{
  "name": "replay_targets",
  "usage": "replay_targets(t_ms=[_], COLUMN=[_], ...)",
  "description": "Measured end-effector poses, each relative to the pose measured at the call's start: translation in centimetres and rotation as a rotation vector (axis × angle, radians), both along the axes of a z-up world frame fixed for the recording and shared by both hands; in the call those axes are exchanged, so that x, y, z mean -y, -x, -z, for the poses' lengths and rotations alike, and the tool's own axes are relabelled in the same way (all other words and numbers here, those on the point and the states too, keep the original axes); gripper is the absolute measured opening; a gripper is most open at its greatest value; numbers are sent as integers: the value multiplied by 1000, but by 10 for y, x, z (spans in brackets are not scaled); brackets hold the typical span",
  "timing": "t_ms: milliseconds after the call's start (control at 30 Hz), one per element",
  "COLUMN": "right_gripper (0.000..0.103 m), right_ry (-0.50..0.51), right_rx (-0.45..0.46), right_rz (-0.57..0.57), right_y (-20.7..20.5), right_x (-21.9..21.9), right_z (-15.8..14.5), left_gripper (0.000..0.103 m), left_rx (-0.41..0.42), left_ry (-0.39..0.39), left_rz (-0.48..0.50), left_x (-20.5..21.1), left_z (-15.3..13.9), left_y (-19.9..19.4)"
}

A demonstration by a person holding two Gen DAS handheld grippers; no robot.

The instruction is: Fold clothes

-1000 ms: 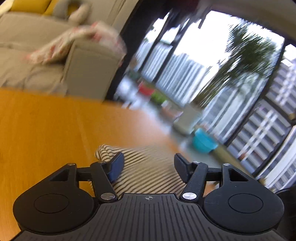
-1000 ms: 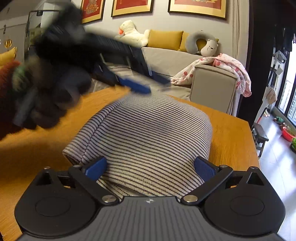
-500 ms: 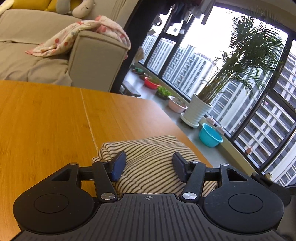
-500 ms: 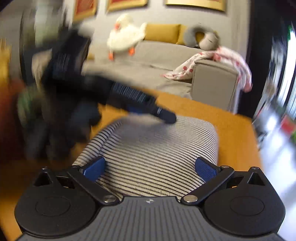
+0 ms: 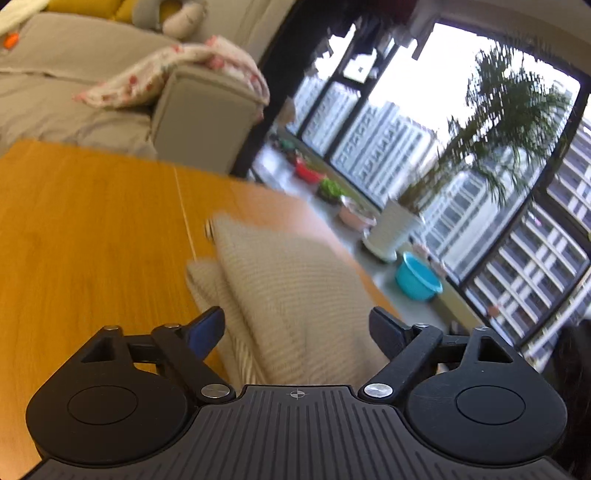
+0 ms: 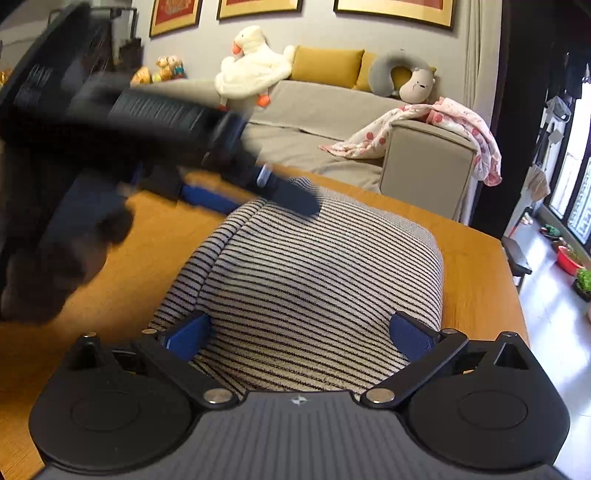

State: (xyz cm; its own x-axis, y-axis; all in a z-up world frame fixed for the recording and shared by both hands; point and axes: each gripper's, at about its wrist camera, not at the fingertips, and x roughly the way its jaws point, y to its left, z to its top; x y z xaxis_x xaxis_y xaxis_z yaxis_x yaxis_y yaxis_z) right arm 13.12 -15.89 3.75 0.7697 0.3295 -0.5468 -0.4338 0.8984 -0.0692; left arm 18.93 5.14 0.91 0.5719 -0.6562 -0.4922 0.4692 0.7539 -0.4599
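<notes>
Looked like a nearly done fold: striped garment [image 6: 306,284] sat bundled on the wooden table [image 6: 476,258], right by the edge on the window side. Lay dead ahead of the right gripper [image 6: 301,332], long axis running straight away from it toward the sofa [image 6: 332,110]. Blue pads wide apart, straddling the near end of the bundle, not clamped on anything. Hard to say if touching the cloth or just hovering over it.

Left gripper [image 5: 295,325] also spread, nothing pinched, with the garment [image 5: 288,288] between the fingers and stretching away ahead. Pretty blurry in that view though. Seen from the right wrist, came in from the left side with one fingertip [image 6: 295,197] over the far top corner, contact unclear.

So right one nearer the close end, left one nearer the far end. Probably a final press or tidy next, just a guess.

No brands, labels or readable writing anywhere. Framed pictures [image 6: 255,5] on the wall, too cropped to read.
</notes>
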Motion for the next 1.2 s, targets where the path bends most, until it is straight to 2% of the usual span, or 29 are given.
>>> replay_targets(t_ms=[33, 100, 233, 400, 467, 533, 567, 600, 667, 700, 767, 833, 867, 933, 1067, 1133, 1167, 1200], right_gripper=[103, 103, 103, 90, 90, 87, 81, 81, 80, 80, 80, 80, 81, 82, 84, 85, 87, 89], right_ry=[-31, -125, -339, -497, -560, -649, -651, -639, -526, -470, -377, -332, -340, -420, -445, -470, -485, -496], right_rx=[-10, -46, -135, -243, -332, -403, -384, -348, -192, -146, -162, -210, -229, -267, -256, -266, -270, -267], right_rz=[-13, -29, 62, 219, 242, 211, 177, 139, 27, -1, 35, 105, 130, 136, 132, 136, 138, 141], right_y=[0, 2, -9, -62, -88, -105, -106, -105, -86, -80, -84, -96, -100, -103, -96, -95, -95, -95], right_x=[7, 29, 79, 117, 119, 115, 108, 99, 79, 70, 62, 64, 69, 82, 88, 92, 94, 96], right_z=[-4, -15, -27, -12, 4, 13, 7, -1, -24, -31, -29, -15, -7, 1, 6, 10, 12, 15], left_gripper=[76, 73, 72, 72, 72, 72, 72, 72, 73, 74, 74, 74, 74, 75, 75, 69, 57, 57], left_rx=[-9, -28, -44, -45, -46, -46, -47, -47, -48, -48, -41, -35, -35, -19, 15, 16, 18, 25], left_ry=[-9, 6, 36, 32, 32, 32, 32, 32, 32, 32, 28, 32, 33, 19, 10, 27, 53, 85], left_rz=[8, 18, 27, 42, 49, 57, 61, 65, 73, 77, 75, 60, 55, 51, 46, 41, 40, 42], left_x=[1, -1, -4, -4, -4, -4, -4, -4, -4, -4, -2, -1, -1, -1, -5, -5, -6, -7], left_z=[5, 14, 19, 21, 22, 23, 23, 24, 25, 25, 26, 25, 23, 19, 8, 3, -1, -6], left_y=[1, 1, 0, -1, 0, 0, 0, 0, 0, 0, 1, 1, 1, 4, 5, -1, -4, -5])
